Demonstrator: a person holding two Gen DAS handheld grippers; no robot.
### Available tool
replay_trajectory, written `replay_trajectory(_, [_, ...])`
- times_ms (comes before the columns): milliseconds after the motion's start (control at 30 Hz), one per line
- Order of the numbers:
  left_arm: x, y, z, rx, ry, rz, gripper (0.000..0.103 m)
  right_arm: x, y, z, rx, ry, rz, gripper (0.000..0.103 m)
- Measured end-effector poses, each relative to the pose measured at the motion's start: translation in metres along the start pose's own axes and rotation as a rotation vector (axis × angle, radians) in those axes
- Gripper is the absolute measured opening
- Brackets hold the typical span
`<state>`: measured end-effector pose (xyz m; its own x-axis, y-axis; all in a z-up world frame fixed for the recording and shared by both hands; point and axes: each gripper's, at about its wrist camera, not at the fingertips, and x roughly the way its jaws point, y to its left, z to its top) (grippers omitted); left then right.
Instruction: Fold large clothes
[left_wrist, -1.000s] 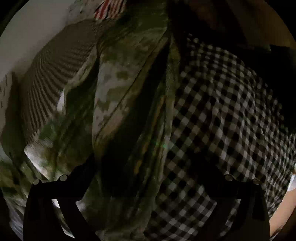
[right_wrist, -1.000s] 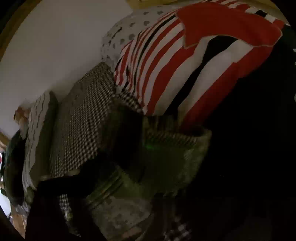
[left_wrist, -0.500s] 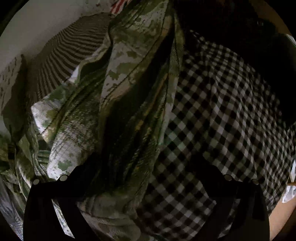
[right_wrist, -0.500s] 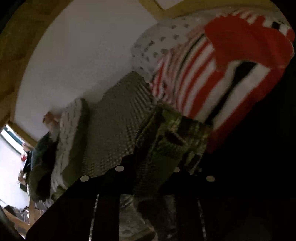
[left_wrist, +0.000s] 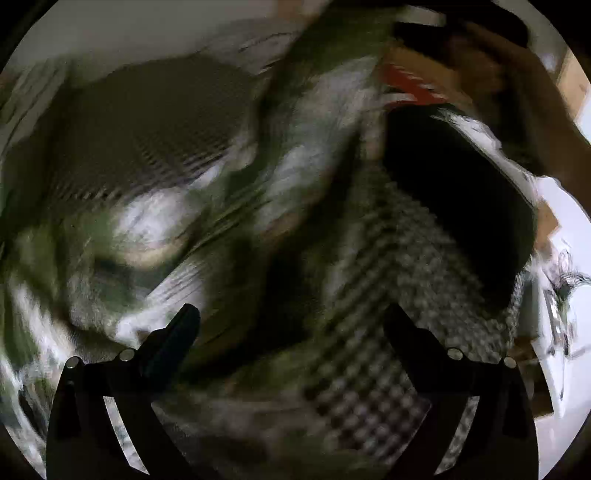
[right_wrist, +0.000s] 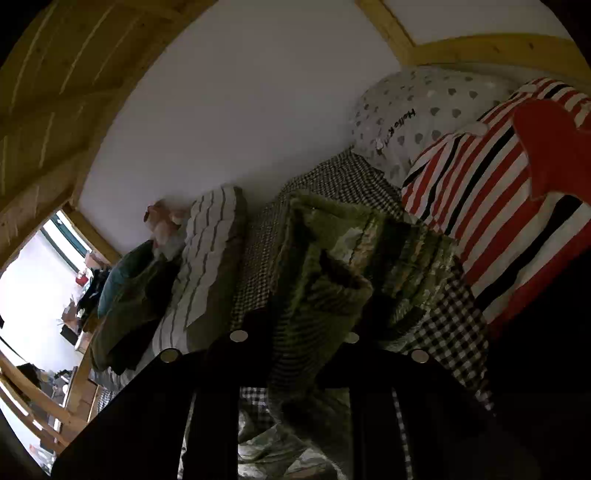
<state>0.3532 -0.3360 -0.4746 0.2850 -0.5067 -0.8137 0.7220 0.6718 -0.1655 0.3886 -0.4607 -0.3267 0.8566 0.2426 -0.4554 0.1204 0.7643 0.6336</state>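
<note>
Green camouflage garment is now pinched in the right gripper, whose jaws just closed; left gripper stands wide, empty, so lifting can begin.

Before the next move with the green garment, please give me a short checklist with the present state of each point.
1. Right gripper shut on the green plaid garment: ok, cloth bunches up between its fingers.
2. Left gripper free: ok, its jaws stand wide apart, pressing nothing.
3. Garment lifted clear of the checked bedding: not ok, its lower part lies there.
4. Left wrist view sharp enough to pick a grasp point: not ok, heavily blurred.
5. Garment's free edge or corner found: cannot tell.
6. Striped pillow apart from the garment: cannot tell, they overlap in view.
</note>
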Motion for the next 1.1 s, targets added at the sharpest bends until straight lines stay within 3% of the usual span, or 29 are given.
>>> replay_trajectory(133, [0.049, -0.041, -0.003, 0.195, 0.165, 0.186, 0.098, -0.001, -0.005, -0.004, 0.020, -0.002, -0.011, 0.016])
replay_trajectory(200, [0.071, -0.050, -0.003, 0.240, 0.232, 0.234, 0.098, -0.001, -0.008, -0.004, 0.020, 0.002, -0.023, 0.016])
replay_trajectory(300, [0.076, -0.041, 0.007, 0.146, 0.240, 0.225, 0.094, -0.001, -0.013, -0.005, 0.022, 0.001, -0.031, 0.016])
replay_trajectory(367, [0.071, -0.033, 0.010, 0.108, 0.204, 0.217, 0.066, -0.002, -0.018, -0.006, 0.032, 0.002, -0.035, 0.016])
replay_trajectory(533, [0.052, -0.011, 0.010, 0.036, 0.148, 0.132, 0.031, -0.005, -0.026, -0.006, 0.049, -0.003, -0.037, 0.016])
replay_trajectory(600, [0.027, 0.006, 0.007, -0.008, 0.104, 0.093, 0.029, -0.009, -0.022, -0.005, 0.041, -0.007, -0.028, 0.016])
replay_trajectory(733, [-0.006, 0.046, 0.006, -0.086, 0.055, 0.099, 0.028, -0.014, -0.014, -0.004, 0.026, -0.014, -0.015, 0.016])
replay_trajectory(800, [-0.014, 0.068, 0.001, -0.119, 0.063, 0.145, 0.020, -0.014, -0.010, -0.004, 0.028, -0.012, -0.006, 0.016])
replay_trajectory(833, [-0.019, 0.076, -0.001, -0.145, 0.056, 0.149, 0.014, -0.013, -0.007, -0.004, 0.030, -0.010, -0.001, 0.016])
replay_trajectory(900, [-0.036, 0.092, -0.005, -0.190, 0.022, 0.140, 0.011, -0.011, 0.002, -0.003, 0.023, -0.009, 0.015, 0.016])
replay_trajectory(1100, [-0.072, 0.087, -0.019, -0.212, -0.066, 0.104, 0.010, -0.007, 0.049, -0.004, -0.034, 0.000, 0.091, 0.016])
